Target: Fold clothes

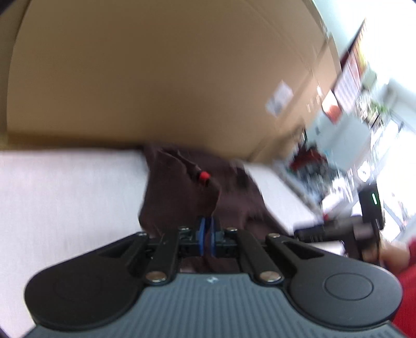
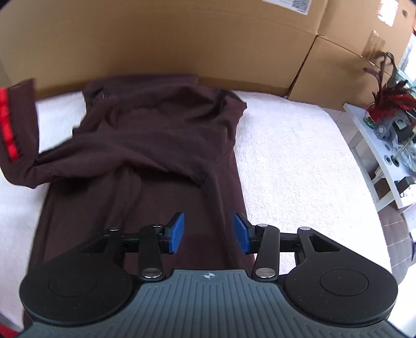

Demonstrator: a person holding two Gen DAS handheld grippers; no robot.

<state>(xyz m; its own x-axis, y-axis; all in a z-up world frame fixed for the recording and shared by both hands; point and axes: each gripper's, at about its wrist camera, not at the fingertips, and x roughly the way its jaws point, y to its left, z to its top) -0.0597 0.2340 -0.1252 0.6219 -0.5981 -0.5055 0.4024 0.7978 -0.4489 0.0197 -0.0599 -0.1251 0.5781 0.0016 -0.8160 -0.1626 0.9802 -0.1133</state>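
Now L tongs (image 1: 206, 235) pinch maroon shirt (image 2: 145, 145) — R tongs (image 2: 208, 234) spread above it

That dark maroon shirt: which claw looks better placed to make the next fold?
Probably the left claw: it is shut on the shirt. The right claw hangs open above it.

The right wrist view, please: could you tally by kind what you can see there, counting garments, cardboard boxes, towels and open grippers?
Garments: 1, the dark brown shirt with red cuff trim
Cardboard boxes: 3, a left box, a right box and an upper box
Towels: 1, the white towel under the shirt
Open grippers: 1, the right gripper, jaws apart
Total: 6
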